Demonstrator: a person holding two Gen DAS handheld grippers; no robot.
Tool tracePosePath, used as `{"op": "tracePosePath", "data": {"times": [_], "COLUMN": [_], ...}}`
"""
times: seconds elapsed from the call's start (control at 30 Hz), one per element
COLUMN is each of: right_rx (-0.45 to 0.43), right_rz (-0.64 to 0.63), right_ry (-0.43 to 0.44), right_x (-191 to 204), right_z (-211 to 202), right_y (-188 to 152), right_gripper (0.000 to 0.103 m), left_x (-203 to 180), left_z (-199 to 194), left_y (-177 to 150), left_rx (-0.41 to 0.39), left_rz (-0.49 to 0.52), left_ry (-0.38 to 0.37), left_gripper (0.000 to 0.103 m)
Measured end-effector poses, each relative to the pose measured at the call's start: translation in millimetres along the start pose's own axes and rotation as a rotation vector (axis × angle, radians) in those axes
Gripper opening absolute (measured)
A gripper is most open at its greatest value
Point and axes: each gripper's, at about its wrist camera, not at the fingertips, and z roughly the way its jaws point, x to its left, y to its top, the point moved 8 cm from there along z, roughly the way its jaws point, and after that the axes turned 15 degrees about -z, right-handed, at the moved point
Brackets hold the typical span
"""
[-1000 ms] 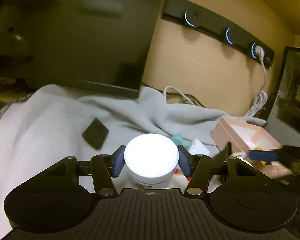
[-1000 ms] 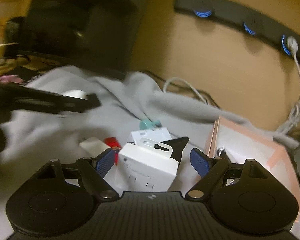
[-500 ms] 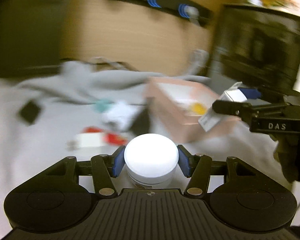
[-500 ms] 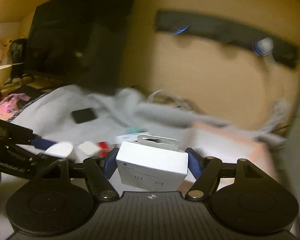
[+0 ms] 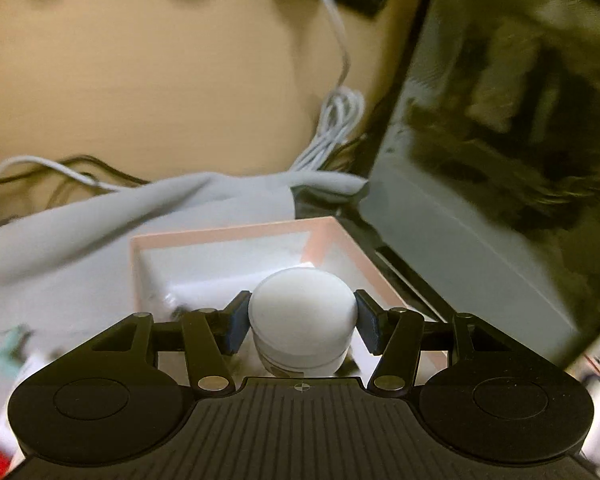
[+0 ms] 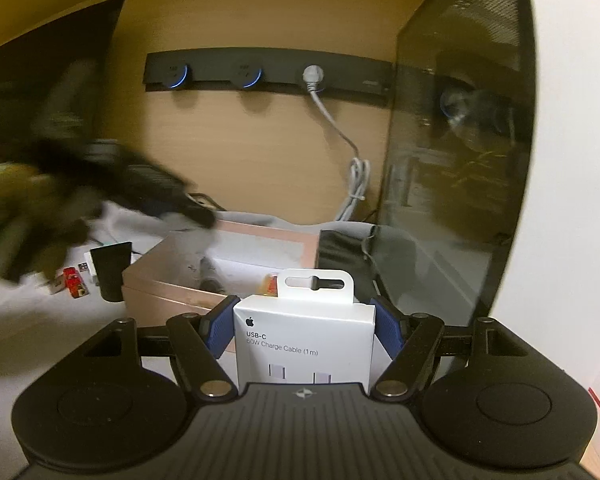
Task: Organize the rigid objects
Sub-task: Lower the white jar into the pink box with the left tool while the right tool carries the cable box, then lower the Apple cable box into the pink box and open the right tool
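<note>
1. Left hand-held gripper pinched white jar by its sides, blue pads against the lid rim; jar upright, flat lid facing up, axis vertical.
2. Jar held over open pink box, near its front-right part; contact with box floor couldn't be told.
3. Right hand-held gripper clamped white cable carton on its left and right edges, pads flush to the card.
4. Carton upright, printed face toward camera, "USB-C 60W Charge Cable (1 m)" readable; hang tab pointing up, long axis roughly vertical.
5. Carton held in front of pink box, near its front-right corner, lifted off the grey cloth.
6. Left of box on cloth: black pouch standing, red item lying beside it.
7. Blurred dark shape over box's left side in right wrist view, too smeared to identify.
8. Behind: wood panel, black socket strip with white cable plugged in, dark glass case at right.
</note>
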Motion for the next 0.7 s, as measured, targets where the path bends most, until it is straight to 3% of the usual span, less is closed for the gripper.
{"op": "tracePosePath", "data": {"times": [0.2,0.3,0.37,0.53,0.7], "right_rx": [-0.003,0.011,0.025,0.032,-0.013], "right_rz": [0.003,-0.011,-0.008,0.009,0.014], "right_ry": [0.020,0.032,0.041,0.055,0.098], "right_x": [-3,0,1,3,7], "right_z": [4,11,17,29,54], "right_y": [-7,-10,-12,-6,31], "right_gripper": [0.071,0.071,0.071,0.071,0.071], "left_x": [4,12,15,28,53], "left_z": [66,64,49,-21,-97], "left_y": [5,11,15,14,-28], "left_rx": [0.047,0.039,-0.005,-0.129,-0.212], "left_rz": [0.060,0.011,-0.003,-0.081,-0.098], "left_ry": [0.139,0.129,0.115,-0.007,-0.090], "left_gripper": [0.059,0.059,0.058,0.058,0.058]}}
